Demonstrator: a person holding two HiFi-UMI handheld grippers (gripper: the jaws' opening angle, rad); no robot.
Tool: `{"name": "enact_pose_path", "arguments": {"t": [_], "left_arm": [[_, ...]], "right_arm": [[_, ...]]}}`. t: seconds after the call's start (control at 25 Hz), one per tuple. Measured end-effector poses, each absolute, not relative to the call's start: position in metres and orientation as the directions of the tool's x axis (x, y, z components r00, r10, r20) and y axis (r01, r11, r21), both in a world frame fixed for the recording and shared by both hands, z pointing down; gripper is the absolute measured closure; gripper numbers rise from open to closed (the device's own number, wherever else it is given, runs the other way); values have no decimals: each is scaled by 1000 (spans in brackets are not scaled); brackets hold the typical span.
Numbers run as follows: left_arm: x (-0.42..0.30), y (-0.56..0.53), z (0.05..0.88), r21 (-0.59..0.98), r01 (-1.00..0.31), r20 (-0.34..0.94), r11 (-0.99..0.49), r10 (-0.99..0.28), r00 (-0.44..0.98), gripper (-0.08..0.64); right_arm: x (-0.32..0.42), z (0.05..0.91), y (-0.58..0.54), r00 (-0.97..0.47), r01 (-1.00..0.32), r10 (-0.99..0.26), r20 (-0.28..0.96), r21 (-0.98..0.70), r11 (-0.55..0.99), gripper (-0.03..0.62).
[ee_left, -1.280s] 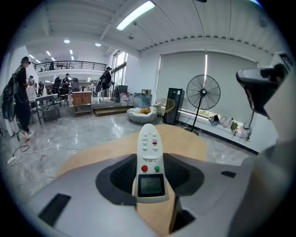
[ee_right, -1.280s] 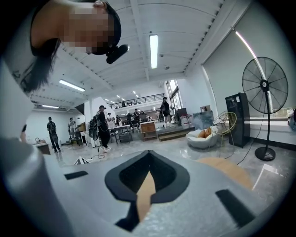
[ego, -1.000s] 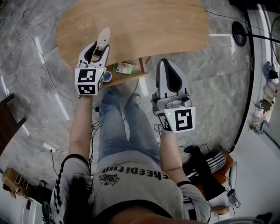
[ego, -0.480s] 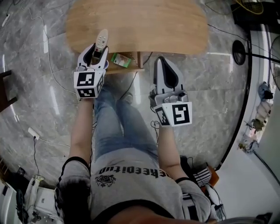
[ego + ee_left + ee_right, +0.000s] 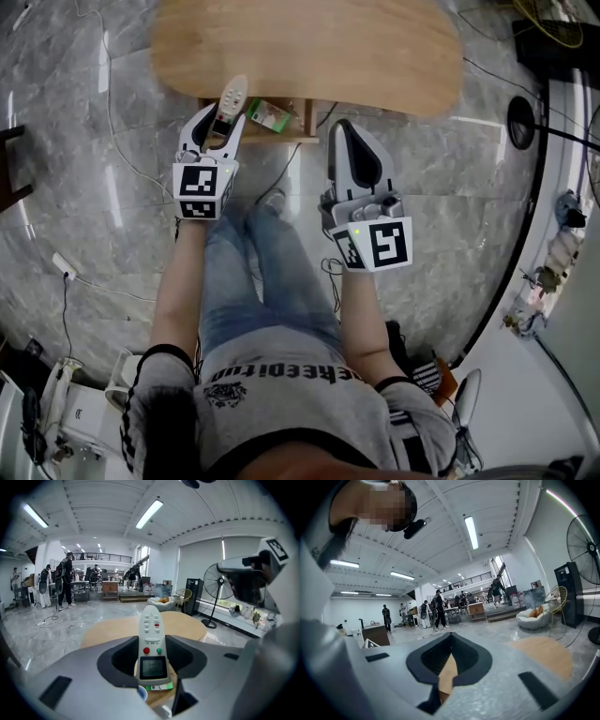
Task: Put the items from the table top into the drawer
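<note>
The remote control [image 5: 230,98] is pinched in the left hand-held gripper [image 5: 223,118], over the open drawer [image 5: 281,140] at the table's [image 5: 328,47] near edge. A green box [image 5: 268,116] lies inside. The tabletop looks bare, so dropping the remote in seems to be what's left. The right hand-held gripper [image 5: 349,133] is pressed together, empty.

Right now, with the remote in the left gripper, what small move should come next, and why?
Probably ease the left gripper down toward the open drawer. Its jaws are shut on the remote, which hangs at the table edge, above the drawer, not yet inside it. A green box already lies there.
</note>
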State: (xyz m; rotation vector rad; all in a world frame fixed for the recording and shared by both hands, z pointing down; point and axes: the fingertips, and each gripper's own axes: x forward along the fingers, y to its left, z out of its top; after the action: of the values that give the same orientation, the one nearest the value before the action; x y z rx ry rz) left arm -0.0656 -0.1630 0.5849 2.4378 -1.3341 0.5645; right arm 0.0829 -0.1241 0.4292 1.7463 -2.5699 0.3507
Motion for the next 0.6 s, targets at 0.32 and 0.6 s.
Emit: {"name": "enact_pose_path", "arguments": {"t": [0.32,0.6], "left_arm": [[-45,-142,667,66,-780,584,-622,-610,536,384],[-19,-129,721,24,-694,676,-719,-500,542,385]], "right_arm": [[81,479,-122,-362,-927,-914,183,-171,333,592],[98,502,-115,-334,-937,-922,196,-177,302,592]]}}
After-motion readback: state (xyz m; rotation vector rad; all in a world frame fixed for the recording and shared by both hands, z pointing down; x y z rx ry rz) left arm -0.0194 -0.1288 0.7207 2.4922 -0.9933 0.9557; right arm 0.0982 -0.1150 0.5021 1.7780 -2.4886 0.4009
